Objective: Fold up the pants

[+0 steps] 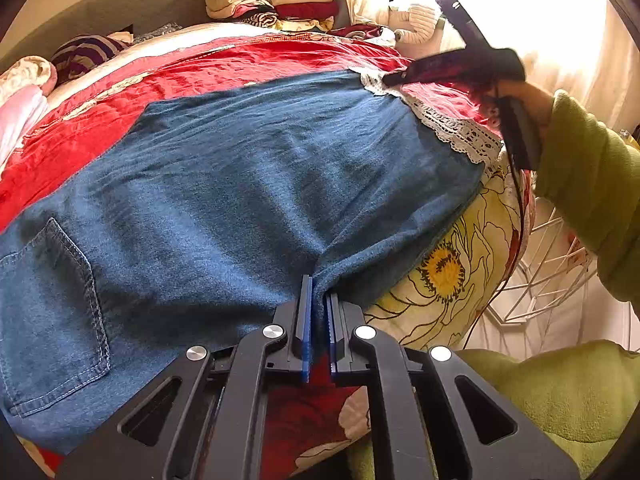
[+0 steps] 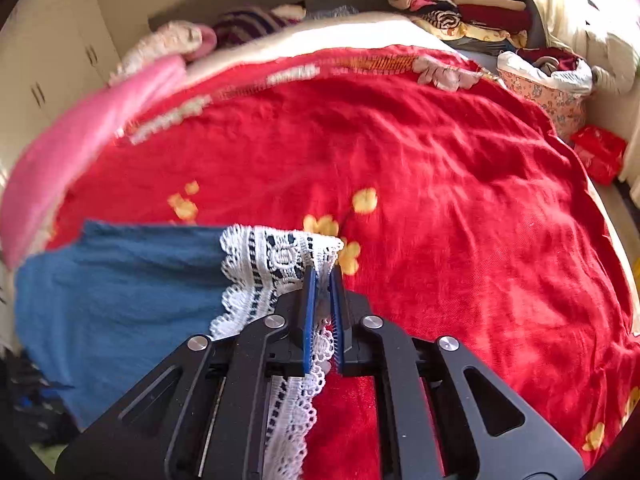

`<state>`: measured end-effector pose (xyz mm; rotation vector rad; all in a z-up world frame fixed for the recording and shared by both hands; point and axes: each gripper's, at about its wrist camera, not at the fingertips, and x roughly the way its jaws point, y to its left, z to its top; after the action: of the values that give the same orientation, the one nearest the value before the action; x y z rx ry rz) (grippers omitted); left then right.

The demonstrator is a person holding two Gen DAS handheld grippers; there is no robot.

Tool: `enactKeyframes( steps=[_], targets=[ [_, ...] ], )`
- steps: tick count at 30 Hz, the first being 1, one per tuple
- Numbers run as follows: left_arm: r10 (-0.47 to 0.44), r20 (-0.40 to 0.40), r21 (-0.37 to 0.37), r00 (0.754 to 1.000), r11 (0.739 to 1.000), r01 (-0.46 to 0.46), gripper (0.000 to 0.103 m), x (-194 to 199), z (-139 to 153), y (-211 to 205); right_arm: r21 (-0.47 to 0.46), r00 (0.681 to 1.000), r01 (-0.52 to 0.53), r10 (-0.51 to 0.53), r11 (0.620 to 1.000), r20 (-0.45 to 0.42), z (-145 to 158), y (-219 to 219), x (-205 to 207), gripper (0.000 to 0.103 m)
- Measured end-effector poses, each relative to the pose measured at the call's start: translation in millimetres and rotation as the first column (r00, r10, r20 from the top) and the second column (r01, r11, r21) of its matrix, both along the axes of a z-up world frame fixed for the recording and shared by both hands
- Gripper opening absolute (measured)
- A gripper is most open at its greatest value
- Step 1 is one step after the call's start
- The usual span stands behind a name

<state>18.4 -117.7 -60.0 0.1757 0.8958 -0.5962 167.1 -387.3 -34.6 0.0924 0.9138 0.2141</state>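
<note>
Left gripper (image 1: 319,308): black plastic linkage frame, two parallel fingers faced with blue ribbed pads (image 1: 306,328); four round silver screws (image 1: 273,331) behind the fingers; slotted triangular cut-outs in the outer arms.

Right gripper (image 2: 324,300): same black build, blue toothed pads, four silver screws (image 2: 372,322). A thin black cable (image 1: 520,200) hangs beneath it.

Person: green fleece sleeve (image 1: 584,184) behind the right gripper.
</note>
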Motion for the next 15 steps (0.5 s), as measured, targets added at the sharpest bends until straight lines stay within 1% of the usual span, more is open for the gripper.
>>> enactKeyframes(
  steps=[1,3,4,5,7,8,10,11,12,14,15],
  targets=[
    [0.000,-0.002,-0.004,1.000,1.000,0.000,0.007,0,0,1,-0.019,1.000,-0.007,0.007,1.000,0.001,-1,2,-1,0.006],
    [-0.003,-0.004,-0.011,1.000,1.000,0.003,0.010,0,0,2,-0.009,1.000,-0.006,0.006,1.000,0.022,8,0,-10,0.019],
    [-0.008,-0.005,-0.016,1.000,1.000,0.007,0.015,-1,0,2,-0.009,0.998,0.007,-0.007,1.000,0.057,20,-4,-22,0.030],
    [-0.014,-0.007,-0.024,1.000,1.000,0.014,0.018,-2,1,2,-0.007,0.997,0.007,-0.007,1.000,0.082,28,-7,-32,0.033],
    [-0.024,-0.009,-0.031,1.000,0.999,0.023,0.025,-2,0,1,0.007,0.991,-0.032,0.030,0.999,0.134,47,-6,-57,0.033],
    [-0.026,-0.008,-0.031,1.000,0.999,0.026,0.026,-3,0,0,0.006,0.986,-0.072,0.070,0.997,0.152,56,-2,-75,0.033],
    [-0.025,-0.006,-0.029,1.000,0.999,0.025,0.026,-3,0,-1,-0.017,0.976,-0.146,0.147,0.989,0.161,62,9,-99,0.033],
    [-0.023,-0.008,-0.033,1.000,0.999,0.023,0.026,-3,0,0,-0.037,0.967,-0.199,0.202,0.979,0.153,62,19,-113,0.033],
    [-0.020,-0.008,-0.035,1.000,0.999,0.019,0.026,-4,0,0,-0.049,0.962,-0.231,0.235,0.972,0.140,59,26,-122,0.033],
    [-0.014,-0.007,-0.030,1.000,0.999,0.014,0.026,-4,0,0,-0.067,0.950,-0.295,0.300,0.953,0.085,47,42,-137,0.033],
    [-0.013,-0.005,-0.028,1.000,1.000,0.013,0.027,-5,1,0,-0.085,0.947,-0.310,0.315,0.947,0.058,40,47,-141,0.033]
  ],
)
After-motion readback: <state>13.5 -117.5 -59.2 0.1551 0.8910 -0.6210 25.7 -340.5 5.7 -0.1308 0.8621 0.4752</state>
